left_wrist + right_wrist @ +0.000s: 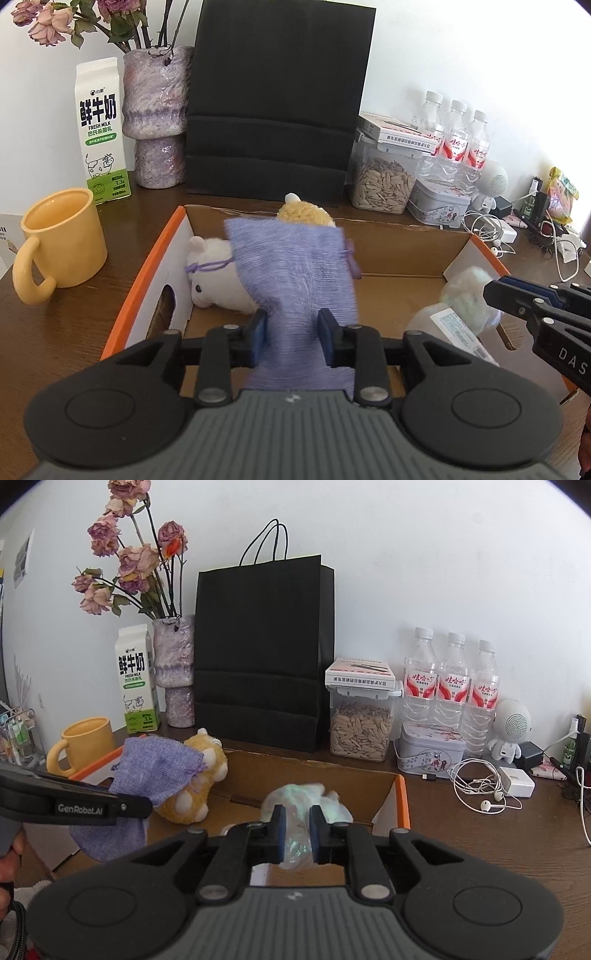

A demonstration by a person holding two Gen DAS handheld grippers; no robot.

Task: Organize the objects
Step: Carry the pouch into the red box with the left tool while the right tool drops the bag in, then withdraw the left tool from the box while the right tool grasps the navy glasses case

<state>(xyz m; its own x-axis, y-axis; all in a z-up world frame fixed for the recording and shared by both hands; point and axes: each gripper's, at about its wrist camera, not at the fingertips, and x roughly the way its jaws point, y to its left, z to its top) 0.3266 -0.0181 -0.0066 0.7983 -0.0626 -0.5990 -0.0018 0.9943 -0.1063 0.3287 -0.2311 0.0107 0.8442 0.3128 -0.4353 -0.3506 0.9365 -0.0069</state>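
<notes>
Wooden desk (74, 332) | left gripper (291, 338) clamps purple pouch (295, 273) | right gripper (295, 829) pinches iridescent bag (303, 805) | white plush (218, 280) left-view only

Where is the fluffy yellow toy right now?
The yellow plush toy sits in the cardboard box at its back left, in front of the black paper bag. The purple pouch held by the left claw partly hides it.

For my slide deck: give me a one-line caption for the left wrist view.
Left gripper holds a purple pouch over an open cardboard box with plush toys inside.
</notes>
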